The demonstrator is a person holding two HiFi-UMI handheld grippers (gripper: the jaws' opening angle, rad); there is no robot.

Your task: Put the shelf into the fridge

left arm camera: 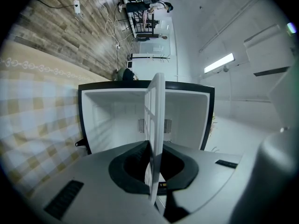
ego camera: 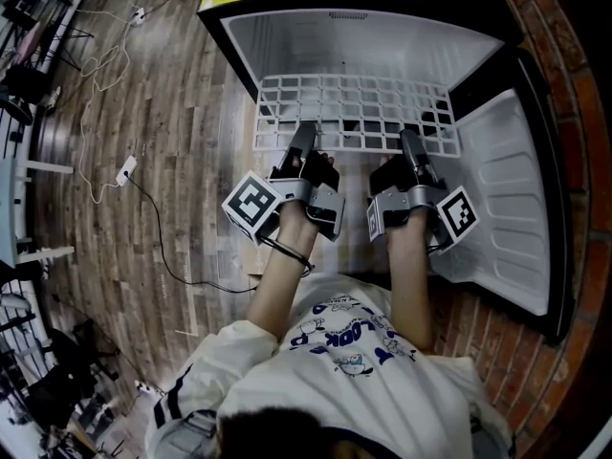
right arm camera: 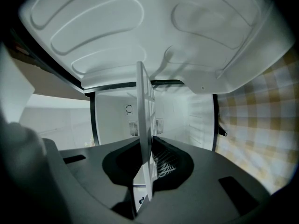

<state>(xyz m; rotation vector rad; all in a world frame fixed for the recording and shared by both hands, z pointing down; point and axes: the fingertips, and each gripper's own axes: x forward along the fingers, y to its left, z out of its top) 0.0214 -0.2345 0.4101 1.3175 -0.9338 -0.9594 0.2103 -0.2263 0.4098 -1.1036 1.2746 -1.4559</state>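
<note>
Gripping the white grid shelf [ego camera: 354,113] by its near edge with both hands' tools. Clamping the jaws of the left gripper [ego camera: 304,143] shut on that thin edge towards its left end (showing edge-on, as an upright blade, in the left gripper view). Pinching the same edge in the jaws of the right gripper [ego camera: 411,146], towards its right end. Holding the shelf roughly flat at the mouth of the open fridge [ego camera: 363,36], facing its bare white interior. Working beside the fridge door [ego camera: 507,208], swung open on the right, above a wood-pattern floor [ego camera: 163,142].
</note>
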